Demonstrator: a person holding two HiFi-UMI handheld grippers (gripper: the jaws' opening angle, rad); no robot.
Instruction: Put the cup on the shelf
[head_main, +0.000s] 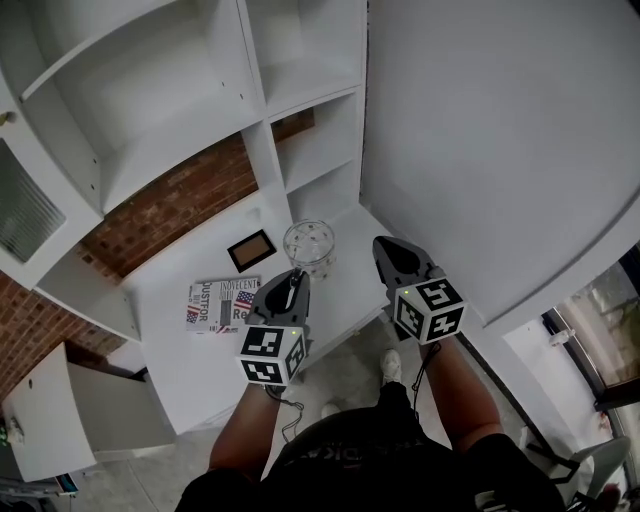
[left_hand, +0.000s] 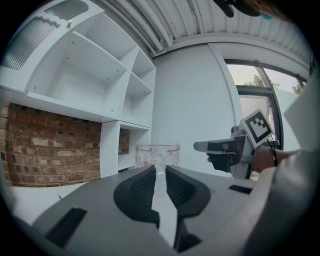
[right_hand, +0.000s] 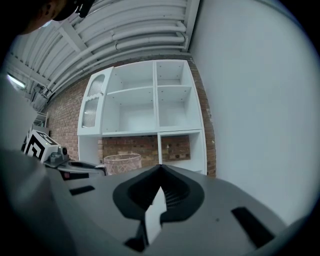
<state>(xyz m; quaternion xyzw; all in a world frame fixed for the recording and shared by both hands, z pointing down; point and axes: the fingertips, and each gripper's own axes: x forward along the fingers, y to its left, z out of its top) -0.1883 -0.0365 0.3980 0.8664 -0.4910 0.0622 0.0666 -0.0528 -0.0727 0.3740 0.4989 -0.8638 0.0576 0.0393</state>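
Note:
A clear glass cup (head_main: 308, 243) with a faint pink pattern stands upright on the white counter (head_main: 190, 360), below the empty white shelf unit (head_main: 290, 100). My left gripper (head_main: 297, 276) hovers just short of the cup and points at it. Its jaws stand a narrow gap apart with nothing between them. In the left gripper view the cup (left_hand: 171, 153) shows straight ahead beyond the left gripper (left_hand: 160, 168). To the cup's right my right gripper (head_main: 385, 246) is shut and empty. In the right gripper view the cup (right_hand: 121, 163) sits left of the right gripper (right_hand: 160, 167).
A small dark picture frame (head_main: 250, 250) lies left of the cup, and a magazine (head_main: 220, 303) lies nearer the counter's front edge. A white wall (head_main: 500, 150) closes the right side. An open cabinet door (head_main: 40, 420) hangs at lower left.

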